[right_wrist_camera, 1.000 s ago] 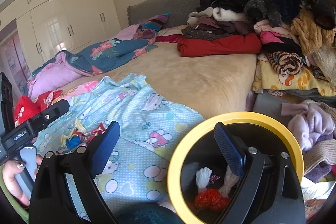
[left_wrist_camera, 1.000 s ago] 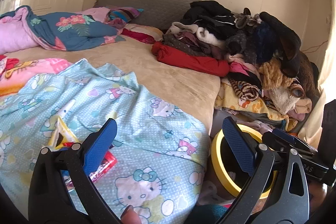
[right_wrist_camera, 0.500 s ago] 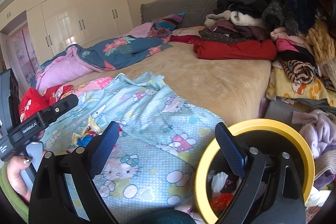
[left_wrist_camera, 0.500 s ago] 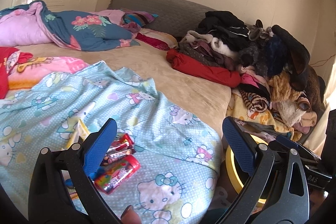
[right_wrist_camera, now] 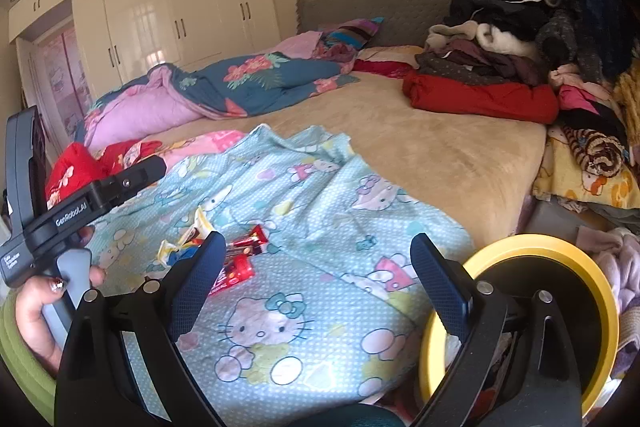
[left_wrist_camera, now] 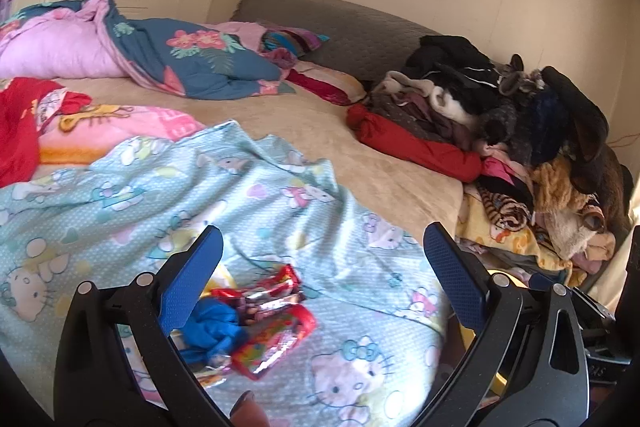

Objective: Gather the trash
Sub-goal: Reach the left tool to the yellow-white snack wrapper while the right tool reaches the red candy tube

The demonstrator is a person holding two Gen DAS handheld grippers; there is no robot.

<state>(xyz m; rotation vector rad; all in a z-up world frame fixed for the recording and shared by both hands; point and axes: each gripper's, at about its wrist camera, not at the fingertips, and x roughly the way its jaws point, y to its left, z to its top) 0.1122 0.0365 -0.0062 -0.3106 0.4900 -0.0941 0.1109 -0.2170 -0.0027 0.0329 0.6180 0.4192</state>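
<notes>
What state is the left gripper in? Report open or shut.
Open. The left gripper has its blue-padded fingers spread wide apart with nothing between them, above the red wrappers on the blanket.

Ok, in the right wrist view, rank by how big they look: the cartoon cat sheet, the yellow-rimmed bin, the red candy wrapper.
1. Cartoon cat sheet
2. Yellow-rimmed bin, partly hidden, and close to the camera
3. Red candy wrapper
</notes>
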